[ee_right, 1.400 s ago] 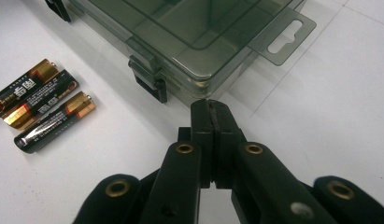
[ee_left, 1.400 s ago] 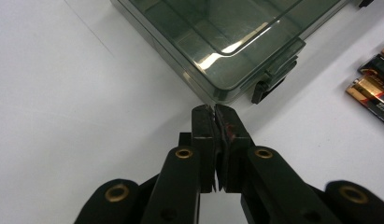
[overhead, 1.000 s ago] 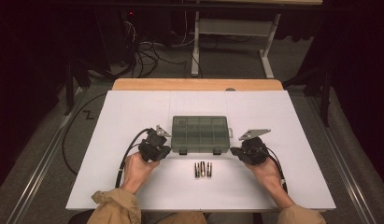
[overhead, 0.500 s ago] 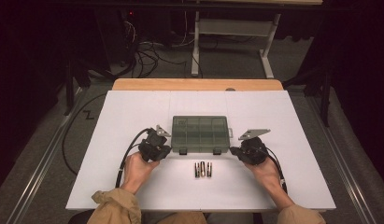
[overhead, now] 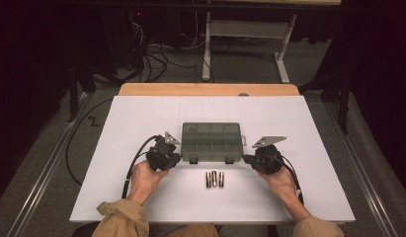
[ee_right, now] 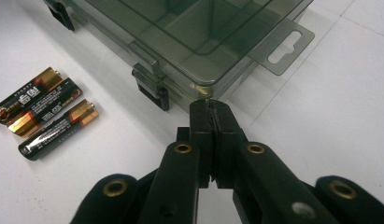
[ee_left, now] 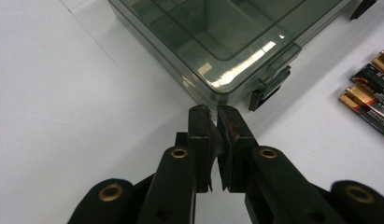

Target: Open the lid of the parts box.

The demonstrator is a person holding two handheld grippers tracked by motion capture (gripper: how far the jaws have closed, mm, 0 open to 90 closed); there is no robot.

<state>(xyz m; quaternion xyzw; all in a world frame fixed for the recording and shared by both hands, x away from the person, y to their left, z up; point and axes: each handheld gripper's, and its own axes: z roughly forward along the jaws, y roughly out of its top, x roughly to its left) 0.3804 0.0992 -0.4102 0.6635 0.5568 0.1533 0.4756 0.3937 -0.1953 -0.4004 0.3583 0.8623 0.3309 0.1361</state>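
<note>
Left gripper view cuts off your black-and-gold batteries (ee_left: 369, 100); both left gripper (ee_left: 213, 114) and right gripper (ee_right: 209, 108) are pressed together, empty, beside the smoky translucent plastic compartment box (overhead: 211, 142).

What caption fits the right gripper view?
Shut hand-held gripper at the closed green box's corner, batteries beside it.

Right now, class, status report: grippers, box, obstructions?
Left gripper shut, right gripper shut, both empty, each at a front corner of the organizer box. Lid closed. Batteries loose in front; nothing blocking.
</note>
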